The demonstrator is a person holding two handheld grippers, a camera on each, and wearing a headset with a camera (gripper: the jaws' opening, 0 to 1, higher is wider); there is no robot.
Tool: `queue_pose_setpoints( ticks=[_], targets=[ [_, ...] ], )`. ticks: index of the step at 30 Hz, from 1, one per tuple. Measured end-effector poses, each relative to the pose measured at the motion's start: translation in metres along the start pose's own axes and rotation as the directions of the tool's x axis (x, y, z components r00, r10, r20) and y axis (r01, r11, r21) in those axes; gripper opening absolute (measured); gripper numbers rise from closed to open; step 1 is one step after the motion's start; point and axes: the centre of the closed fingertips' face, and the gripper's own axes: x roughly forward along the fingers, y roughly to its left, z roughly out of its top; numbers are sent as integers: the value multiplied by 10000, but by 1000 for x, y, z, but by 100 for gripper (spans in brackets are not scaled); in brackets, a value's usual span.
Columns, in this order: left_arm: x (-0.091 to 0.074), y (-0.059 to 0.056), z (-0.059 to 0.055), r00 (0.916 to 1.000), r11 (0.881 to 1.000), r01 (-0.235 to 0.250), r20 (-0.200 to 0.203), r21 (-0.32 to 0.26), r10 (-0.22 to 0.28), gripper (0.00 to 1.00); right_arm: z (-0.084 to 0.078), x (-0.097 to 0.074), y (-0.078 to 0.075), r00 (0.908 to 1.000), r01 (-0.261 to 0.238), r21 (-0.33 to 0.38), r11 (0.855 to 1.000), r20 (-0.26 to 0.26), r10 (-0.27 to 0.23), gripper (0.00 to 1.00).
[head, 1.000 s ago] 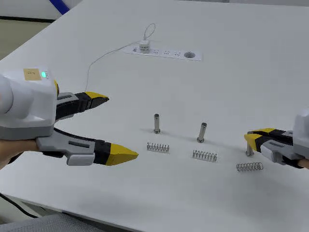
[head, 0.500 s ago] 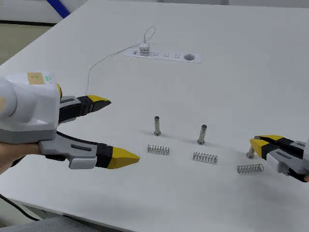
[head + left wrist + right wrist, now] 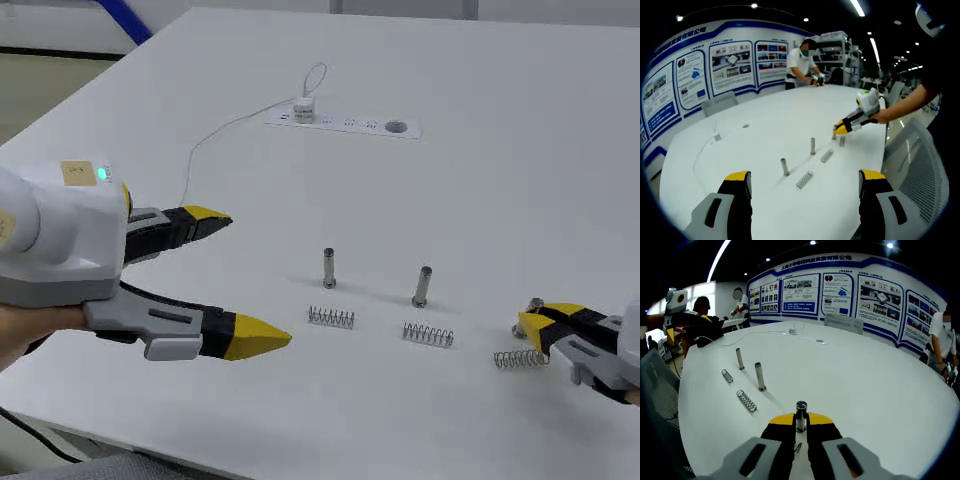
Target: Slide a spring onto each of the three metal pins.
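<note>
Since a second ago our right gripper [image 3: 537, 322] has dropped lower against the right pin [image 3: 800, 415], so the pin's head now shows clear above the yellow tips. Its jaws are pressed together on that pin, which stands upright on the table [image 3: 480, 180]. Just beside the tips, on our near side, lies the right spring [image 3: 520, 357], flat, its long axis running left to right, crosswise to the upright pin. We judge it must be tipped on end before it can go over the head. Our left gripper [image 3: 247, 275] hovers spread wide and holding nothing, well off to the left, nearest the left spring [image 3: 331, 318]. Farther out, the left pin [image 3: 328, 267] and middle pin [image 3: 423, 286] stand bare, the middle spring [image 3: 428, 335] lying flat before its pin.
</note>
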Motion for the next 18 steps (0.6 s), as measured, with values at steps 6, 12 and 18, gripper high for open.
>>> queue_pose_setpoints(
  ticks=[6,12,18],
  targets=[
    [-3,3,-1,10000,10000,-74,-32,-30,74,91,-10,0,2,9999,6,241,9997,-160,-2,9],
    [-2,3,-1,10000,10000,-71,-25,-38,70,91,-7,-1,2,9998,-178,415,9990,-121,183,11],
    [1,3,4,9997,9999,-86,206,-111,89,93,-2,-11,-7,9984,-557,843,9949,77,552,17]
  ],
)
